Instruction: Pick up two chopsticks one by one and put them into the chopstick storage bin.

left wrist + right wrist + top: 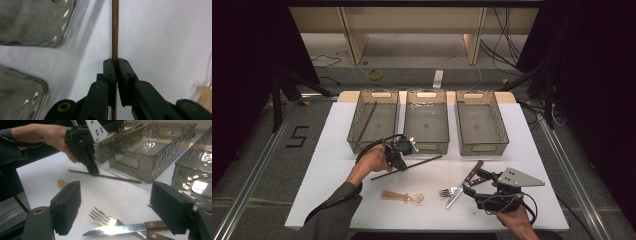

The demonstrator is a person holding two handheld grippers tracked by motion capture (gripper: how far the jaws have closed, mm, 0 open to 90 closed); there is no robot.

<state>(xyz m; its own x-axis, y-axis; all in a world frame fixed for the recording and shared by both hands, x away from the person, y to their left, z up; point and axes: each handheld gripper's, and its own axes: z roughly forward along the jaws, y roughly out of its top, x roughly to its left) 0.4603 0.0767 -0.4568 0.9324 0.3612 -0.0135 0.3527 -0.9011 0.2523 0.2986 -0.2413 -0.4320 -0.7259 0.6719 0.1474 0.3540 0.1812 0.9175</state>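
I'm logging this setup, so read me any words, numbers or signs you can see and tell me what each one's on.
"5": dark tape marking on the grey floor left of the white table, in the high view.
No other text: the three clear plastic bins, the wood-handled knife and fork carry no readable labels.

Between the right gripper's (116, 202) widely parted jaws lie a fork (106, 219) and a knife (117, 229) with wooden handles, crossed on the white table (45, 177), touching neither pad. Beyond them the left gripper (93, 171) pinches a thin brown chopstick (117, 178), with three clear bins (150, 152) behind.
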